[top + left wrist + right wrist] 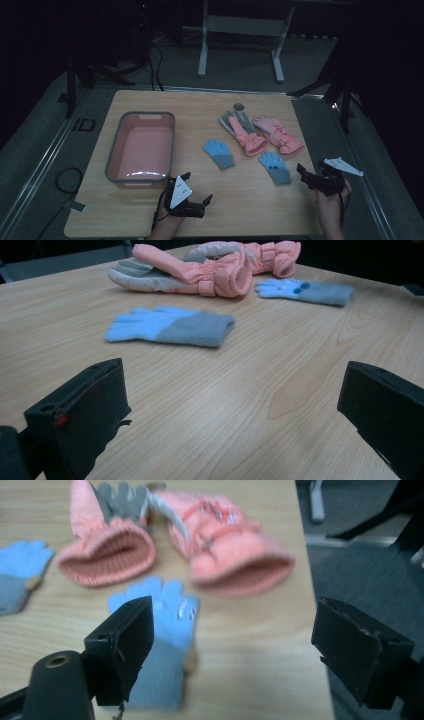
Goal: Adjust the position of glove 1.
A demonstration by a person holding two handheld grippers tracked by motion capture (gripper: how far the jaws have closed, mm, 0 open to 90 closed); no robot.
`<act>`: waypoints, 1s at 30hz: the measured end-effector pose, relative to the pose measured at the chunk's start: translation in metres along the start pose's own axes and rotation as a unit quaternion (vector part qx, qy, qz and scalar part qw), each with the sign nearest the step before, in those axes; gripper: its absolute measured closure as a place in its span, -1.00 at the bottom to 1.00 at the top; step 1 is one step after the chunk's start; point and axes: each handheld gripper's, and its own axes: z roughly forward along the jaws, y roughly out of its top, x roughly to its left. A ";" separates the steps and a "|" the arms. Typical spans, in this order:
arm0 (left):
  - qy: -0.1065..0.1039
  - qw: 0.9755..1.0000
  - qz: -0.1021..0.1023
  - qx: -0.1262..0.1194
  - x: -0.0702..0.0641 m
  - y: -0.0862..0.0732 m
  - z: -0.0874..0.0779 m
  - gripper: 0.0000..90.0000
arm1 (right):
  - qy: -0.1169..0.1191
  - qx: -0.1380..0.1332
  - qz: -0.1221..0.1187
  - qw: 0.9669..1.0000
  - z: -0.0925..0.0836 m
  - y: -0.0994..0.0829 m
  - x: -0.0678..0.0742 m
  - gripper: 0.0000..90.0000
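Near edge of the wooden table [150,215]: the left gripper [196,190] rests low over the bare wood, jaws spread wide, nothing between them. In the left gripper view the jaws frame empty tabletop, with a blue-and-grey knit glove [170,326] lying flat beyond them, well apart from the tool.

Near right corner: the right gripper [306,175] hangs at the table's edge, jaws released and wide, holding nothing. A second blue-and-grey glove [274,167] lies just left of it, fingers pointing far, cuff near. In the right gripper view this glove [167,640] sits partly behind the left-hand jaw; no pad presses on it.

Mid table: the first knit glove [218,153] lies left of the second.

Farther: two pink ski gloves side by side, the left one [243,131] grey palm up, the right one [278,135] just beside it.

Left side: a pink basin with a grey rim [116,150], nothing in it.
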 end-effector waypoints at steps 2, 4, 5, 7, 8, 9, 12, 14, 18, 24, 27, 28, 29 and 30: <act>0.000 1.000 0.000 -0.001 0.000 0.000 0.000 -1.00 | 0.008 -0.008 -0.009 1.000 -0.004 0.012 0.007 -0.68; -0.001 1.000 0.000 0.000 0.000 0.000 0.000 -1.00 | 0.029 -0.014 -0.016 0.999 -0.008 0.026 0.015 -0.74; 0.000 1.000 -0.002 0.000 0.000 0.000 0.000 -1.00 | 0.035 -0.019 -0.022 0.999 -0.010 0.031 0.019 -0.74; -0.001 1.000 -0.004 0.000 0.000 0.000 0.000 -1.00 | 0.052 -0.025 -0.039 0.998 -0.013 0.044 0.028 -0.76; -0.001 1.000 -0.004 0.000 0.000 0.000 0.000 -1.00 | 0.061 -0.027 -0.045 0.997 -0.015 0.050 0.032 -0.76; -0.001 1.000 -0.004 0.000 0.000 0.000 0.000 -1.00 | 0.061 -0.027 -0.045 0.997 -0.015 0.050 0.032 -0.76; 0.000 1.000 -0.003 -0.002 0.000 0.000 0.000 -1.00 | 0.096 -0.037 -0.066 0.993 -0.015 0.073 0.050 -0.75; 0.000 1.000 -0.003 -0.002 0.000 0.000 0.000 -1.00 | 0.112 -0.034 -0.078 0.990 -0.014 0.077 0.054 -0.75; -0.002 1.000 -0.001 -0.002 0.001 0.000 -0.001 -1.00 | 0.154 -0.014 -0.109 0.982 0.002 0.093 0.076 -0.69; -0.004 1.000 -0.007 -0.003 0.002 0.000 -0.001 -1.00 | 0.181 0.002 -0.125 0.975 0.023 0.102 0.094 -0.65; -0.006 1.000 -0.009 -0.006 0.002 -0.001 -0.001 -1.00 | 0.186 0.008 -0.130 0.974 0.030 0.104 0.100 -0.65; -0.006 1.000 -0.009 -0.006 0.002 -0.001 -0.001 -1.00 | 0.192 0.013 -0.130 0.973 0.034 0.105 0.103 -0.65; -0.006 1.000 -0.009 -0.006 0.002 -0.001 -0.001 -1.00 | 0.201 0.019 -0.132 0.971 0.042 0.107 0.108 -0.64; -0.006 1.000 -0.008 -0.004 0.002 -0.001 -0.001 -1.00 | 0.201 0.019 -0.132 0.971 0.042 0.107 0.108 -0.64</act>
